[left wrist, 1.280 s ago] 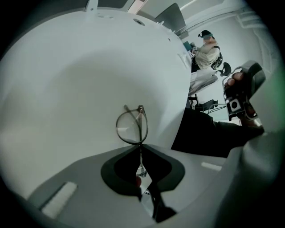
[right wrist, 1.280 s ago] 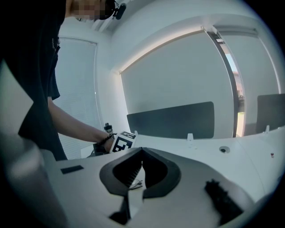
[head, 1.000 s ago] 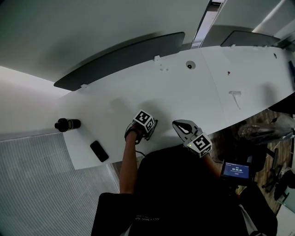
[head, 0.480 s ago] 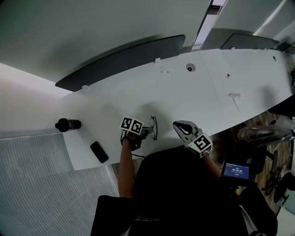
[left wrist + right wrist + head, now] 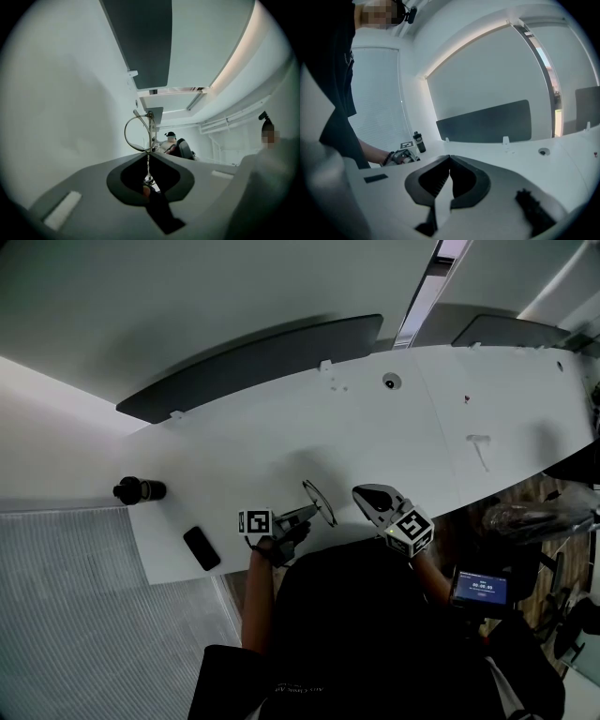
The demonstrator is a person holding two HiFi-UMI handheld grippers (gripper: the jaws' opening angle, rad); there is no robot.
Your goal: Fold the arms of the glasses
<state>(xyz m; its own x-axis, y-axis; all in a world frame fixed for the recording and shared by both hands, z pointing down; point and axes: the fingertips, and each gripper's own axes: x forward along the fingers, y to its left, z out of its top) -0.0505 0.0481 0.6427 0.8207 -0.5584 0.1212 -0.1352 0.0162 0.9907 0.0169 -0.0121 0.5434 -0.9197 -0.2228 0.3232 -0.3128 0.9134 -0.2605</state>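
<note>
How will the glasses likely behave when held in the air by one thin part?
The glasses look thin-wired, so they are probably light and easily bent by a hard squeeze. The left gripper pinches only a narrow part, with the round rim sticking out beyond it, so they may pivot or slip.

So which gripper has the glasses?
The left gripper. Its jaws are pinched shut on the glasses. The right gripper is shut too, but there is nothing between its jaws.
</note>
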